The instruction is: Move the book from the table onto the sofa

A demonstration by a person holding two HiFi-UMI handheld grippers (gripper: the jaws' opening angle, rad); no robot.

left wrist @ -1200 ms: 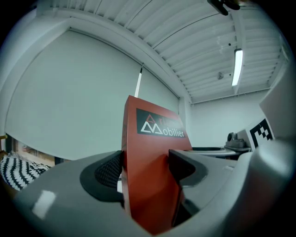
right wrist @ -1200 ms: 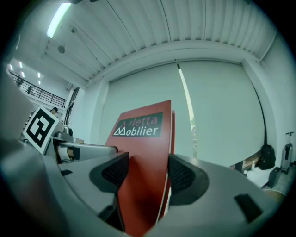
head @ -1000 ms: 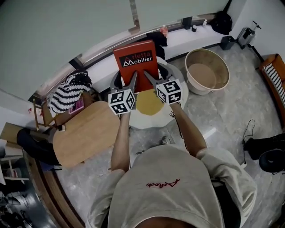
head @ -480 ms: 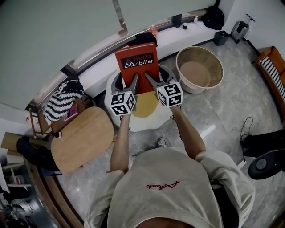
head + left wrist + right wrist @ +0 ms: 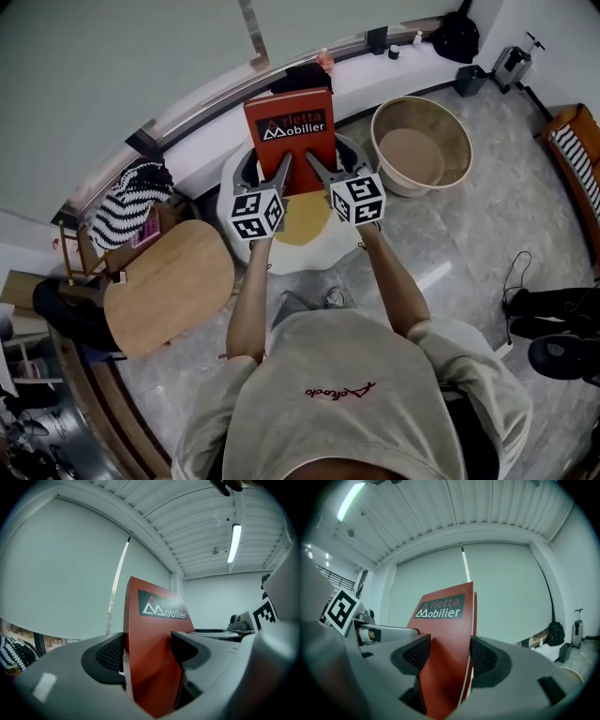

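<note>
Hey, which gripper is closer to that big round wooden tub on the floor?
Right. The right gripper, shut on the red book, sits just left of the tub in the head view. The left gripper clamps the book's other edge, farther from the tub.

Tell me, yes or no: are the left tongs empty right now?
No. In the left gripper view the left tongs are shut on the lower edge of the red book.

I see the red book [image 5: 292,134] with its black "Mobilier" label standing upright. My left gripper [image 5: 281,172] and right gripper [image 5: 315,171] pinch its lower edge.
</note>
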